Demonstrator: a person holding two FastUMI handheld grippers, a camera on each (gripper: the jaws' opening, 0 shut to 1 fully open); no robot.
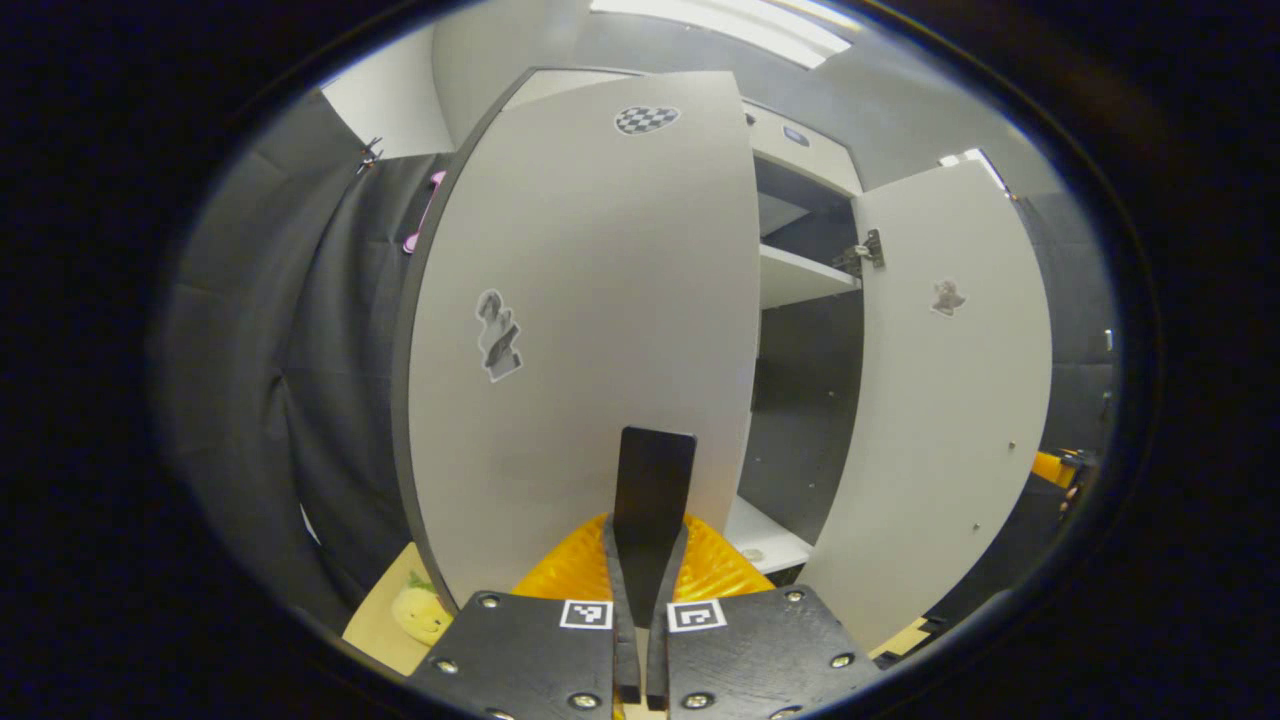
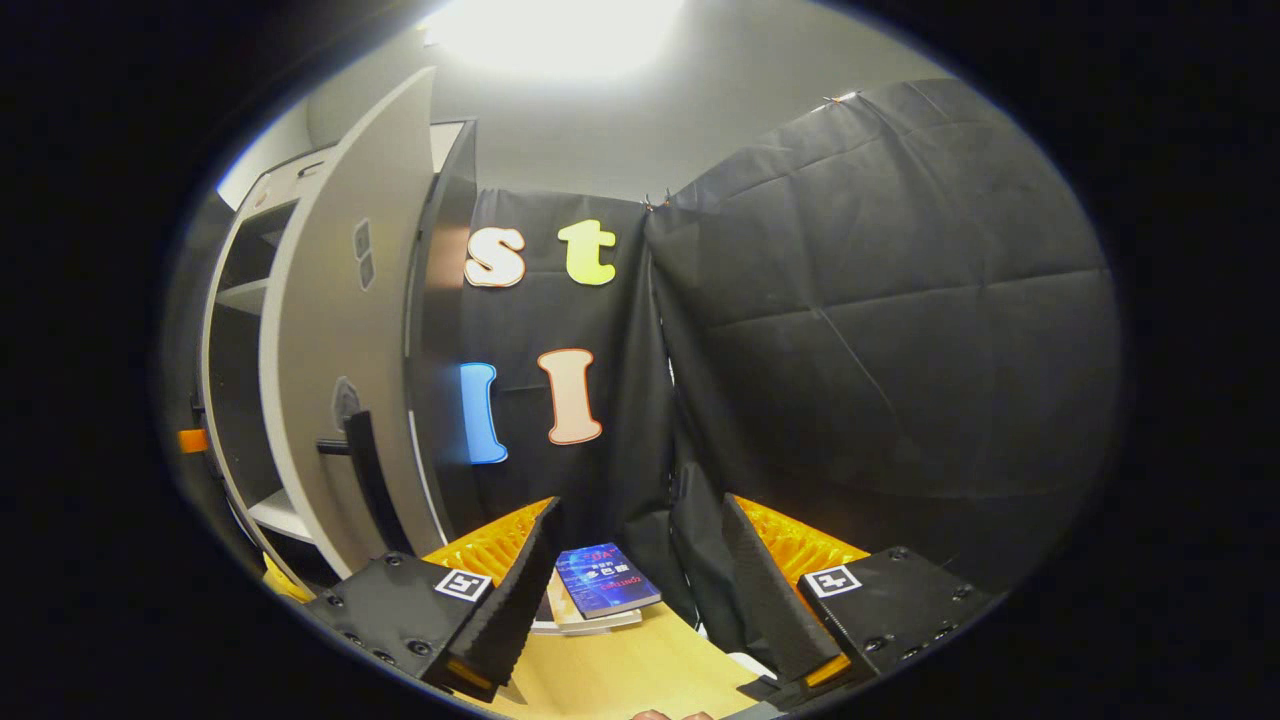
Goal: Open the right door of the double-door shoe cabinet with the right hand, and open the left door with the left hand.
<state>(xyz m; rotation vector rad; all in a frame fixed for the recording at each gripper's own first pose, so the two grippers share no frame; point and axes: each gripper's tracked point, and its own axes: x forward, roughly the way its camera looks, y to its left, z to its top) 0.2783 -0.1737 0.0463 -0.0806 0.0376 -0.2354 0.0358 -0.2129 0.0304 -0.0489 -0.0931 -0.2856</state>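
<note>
Cabinet doors both stand swung out from the shoe cabinet (image 1: 800,290). Its left door (image 1: 590,320), a broad stiff grey panel, hangs just ahead of the left hand-held gripper (image 1: 650,480), whose fingers are pressed together with nothing between them. Across the opening, the right door (image 1: 950,400) is wide open on its hinge (image 1: 865,250). Such panels likely swing lightly; the free edge is the place to hook. The right hand-held gripper (image 2: 640,590) is spread over a book (image 2: 605,580) on the desk (image 2: 640,670).

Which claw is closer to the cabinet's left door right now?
Left. The left claw sits shut right at the left door, on its handle. The right claw hangs open beside the swung-out right door, facing the cloth wall.
</note>
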